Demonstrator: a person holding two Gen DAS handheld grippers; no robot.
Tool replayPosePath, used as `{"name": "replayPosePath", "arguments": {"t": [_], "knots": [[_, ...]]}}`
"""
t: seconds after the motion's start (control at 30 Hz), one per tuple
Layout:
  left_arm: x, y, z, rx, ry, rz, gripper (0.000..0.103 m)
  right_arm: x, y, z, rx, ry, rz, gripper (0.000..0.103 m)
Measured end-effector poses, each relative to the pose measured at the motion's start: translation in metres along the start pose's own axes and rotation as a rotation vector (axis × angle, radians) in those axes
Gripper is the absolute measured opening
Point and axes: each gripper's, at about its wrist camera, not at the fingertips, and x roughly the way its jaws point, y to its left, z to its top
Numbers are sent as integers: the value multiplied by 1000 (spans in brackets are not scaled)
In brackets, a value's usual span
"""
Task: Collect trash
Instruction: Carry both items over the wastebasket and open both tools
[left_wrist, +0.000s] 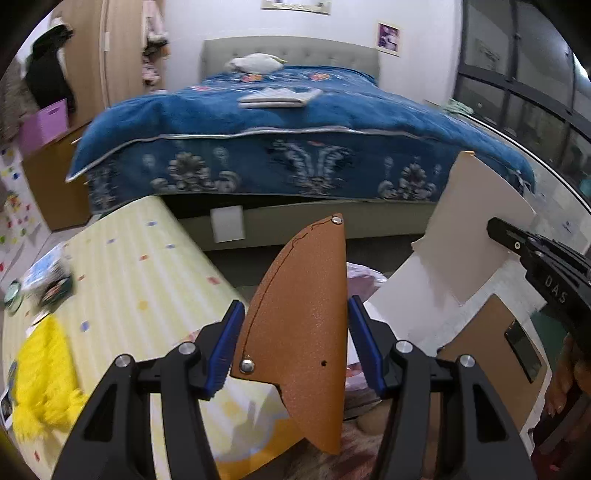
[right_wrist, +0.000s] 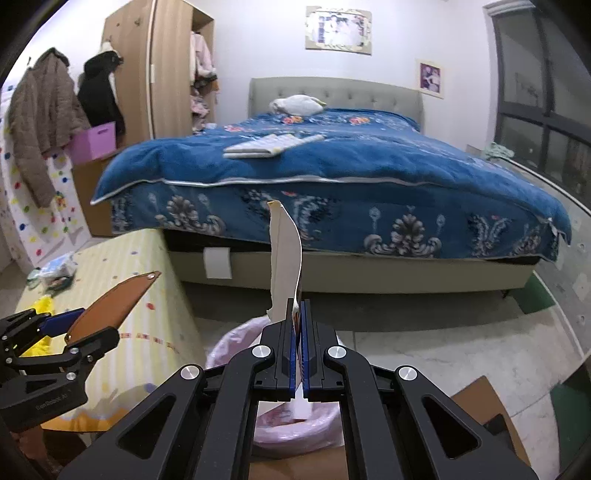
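Right gripper (right_wrist: 300, 354) is clamped flat on a torn sheet of white cardboard (right_wrist: 286, 258), which stands edge-on and upright between the blue pads and rises toward the bed with the blue floral quilt (right_wrist: 332, 177). Left gripper (left_wrist: 291, 347) holds a curved, tan, leather-like flap with metal rivets (left_wrist: 303, 325); both blue pads (left_wrist: 225, 347) bear on its edges, so the jaws stand part-way apart around it. Directly below and just ahead of the right gripper sits a pink plastic bag with a rolled rim (right_wrist: 295, 428), its mouth open and seemingly resting in a brown cardboard box (right_wrist: 484, 402). In my judgement both pieces are gathered and the step in hand is the carry to the bag. The next move calls for bringing each piece over the opening and parting the jaws; the tall sheet may need tilting to drop cleanly inside. Both grippers point forward and downward, the left one to the left of the right, over the edge of a pale yellow striped mat with coloured dots (left_wrist: 147, 266), where more litter lies at its far end (left_wrist: 44, 280).
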Motion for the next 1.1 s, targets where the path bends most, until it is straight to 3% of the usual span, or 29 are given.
{"name": "replayPosePath", "arguments": {"t": [0.27,0.6,0.63,0.67,0.77,1.1], "knots": [[48,-21,13,23,73,-39,56,34,-14,-4,-3,34,-51,1],[94,-28,31,11,107,-80,57,89,-25,-8,24,103,-34,4],[97,-29,33,8,107,-87,60,96,-26,-8,29,111,-21,5],[99,-28,35,3,102,-92,70,103,-27,-10,35,123,4,5],[99,-23,38,-25,82,-98,76,120,-28,-14,40,173,45,30],[42,22,22,-87,24,9,76,63,-31,-17,107,145,109,31]]}}
